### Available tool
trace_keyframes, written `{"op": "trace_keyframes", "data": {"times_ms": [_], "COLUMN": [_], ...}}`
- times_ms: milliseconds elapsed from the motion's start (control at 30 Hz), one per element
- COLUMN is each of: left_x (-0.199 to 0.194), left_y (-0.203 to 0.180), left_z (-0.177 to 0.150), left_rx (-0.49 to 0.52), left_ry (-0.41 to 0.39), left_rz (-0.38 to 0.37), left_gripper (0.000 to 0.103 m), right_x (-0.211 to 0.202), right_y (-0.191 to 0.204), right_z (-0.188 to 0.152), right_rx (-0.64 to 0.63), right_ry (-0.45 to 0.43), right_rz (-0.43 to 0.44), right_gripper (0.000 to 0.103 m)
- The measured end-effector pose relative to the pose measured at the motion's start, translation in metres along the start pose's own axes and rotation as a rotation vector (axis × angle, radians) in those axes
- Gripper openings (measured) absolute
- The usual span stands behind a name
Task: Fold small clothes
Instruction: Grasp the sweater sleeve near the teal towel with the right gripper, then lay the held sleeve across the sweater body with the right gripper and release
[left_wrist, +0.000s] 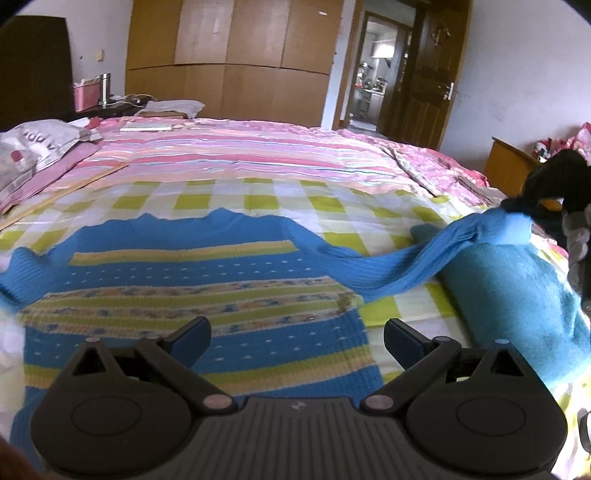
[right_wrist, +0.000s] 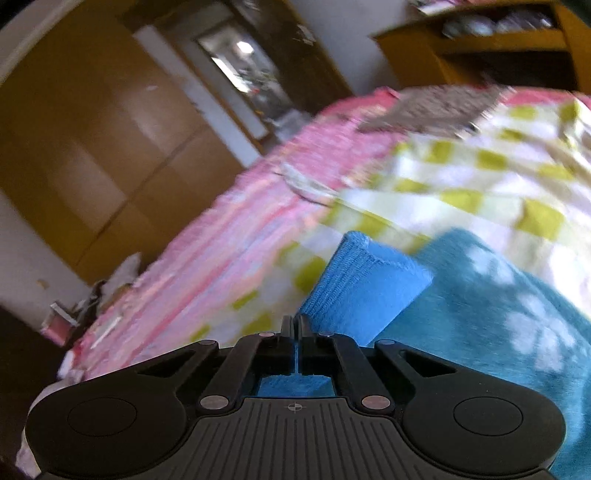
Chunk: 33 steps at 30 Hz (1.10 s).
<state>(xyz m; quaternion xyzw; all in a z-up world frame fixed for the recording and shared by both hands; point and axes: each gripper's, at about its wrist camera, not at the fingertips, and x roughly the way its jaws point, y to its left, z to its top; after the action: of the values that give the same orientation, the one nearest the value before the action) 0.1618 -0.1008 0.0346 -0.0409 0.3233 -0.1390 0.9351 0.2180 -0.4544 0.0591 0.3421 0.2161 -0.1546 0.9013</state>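
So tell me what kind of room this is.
Most likely a home bedroom: a bed with striped and checked bedding, a wooden wardrobe, and a pillow at one end.

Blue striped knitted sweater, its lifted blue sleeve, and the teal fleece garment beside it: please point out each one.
blue striped knitted sweater (left_wrist: 192, 295), left wrist view, on its chest stripes.
lifted blue sleeve (left_wrist: 399, 266), left wrist view, on the stretched middle of the sleeve.
teal fleece garment (left_wrist: 517, 295), left wrist view, on its upper surface.
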Motion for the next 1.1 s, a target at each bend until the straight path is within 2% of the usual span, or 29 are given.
{"op": "trace_keyframes", "data": {"times_ms": [133, 267, 567, 733, 800, 833, 867, 900, 1000, 1100], "left_x": [-0.01, -0.023, -0.052, -0.063, -0.063, -0.061, -0.059, -0.056, -0.049, -0.043], "left_y": [0.018, 0.04, 0.102, 0.124, 0.13, 0.133, 0.135, 0.137, 0.142, 0.143], "left_z": [-0.003, -0.007, -0.017, -0.026, -0.029, -0.029, -0.03, -0.031, -0.032, -0.036], "left_rx": [-0.027, -0.039, -0.08, -0.089, -0.094, -0.095, -0.096, -0.096, -0.094, -0.084], "left_ry": [-0.012, -0.026, -0.074, -0.1, -0.108, -0.105, -0.099, -0.094, -0.075, -0.057], "left_rz": [0.017, 0.042, 0.14, 0.184, 0.189, 0.185, 0.179, 0.175, 0.166, 0.17], "left_gripper": [0.103, 0.103, 0.103, 0.103, 0.103, 0.103, 0.103, 0.103, 0.103, 0.103], "right_x": [-0.01, -0.009, 0.005, 0.007, 0.01, 0.011, 0.014, 0.02, 0.035, 0.054], "right_y": [0.043, 0.094, 0.209, 0.252, 0.258, 0.259, 0.26, 0.259, 0.25, 0.242], "right_z": [-0.008, -0.03, -0.114, -0.164, -0.178, -0.184, -0.19, -0.195, -0.212, -0.227], "right_rx": [-0.095, -0.213, -0.5, -0.629, -0.671, -0.702, -0.738, -0.775, -0.874, -0.92], "right_ry": [-0.007, 0.023, 0.163, 0.24, 0.269, 0.267, 0.281, 0.313, 0.328, 0.353], "right_rz": [0.101, 0.199, 0.432, 0.515, 0.511, 0.49, 0.466, 0.442, 0.358, 0.316], "right_gripper": [0.002, 0.002, 0.0, 0.0, 0.0, 0.001, 0.007, 0.007, 0.008, 0.011]}}
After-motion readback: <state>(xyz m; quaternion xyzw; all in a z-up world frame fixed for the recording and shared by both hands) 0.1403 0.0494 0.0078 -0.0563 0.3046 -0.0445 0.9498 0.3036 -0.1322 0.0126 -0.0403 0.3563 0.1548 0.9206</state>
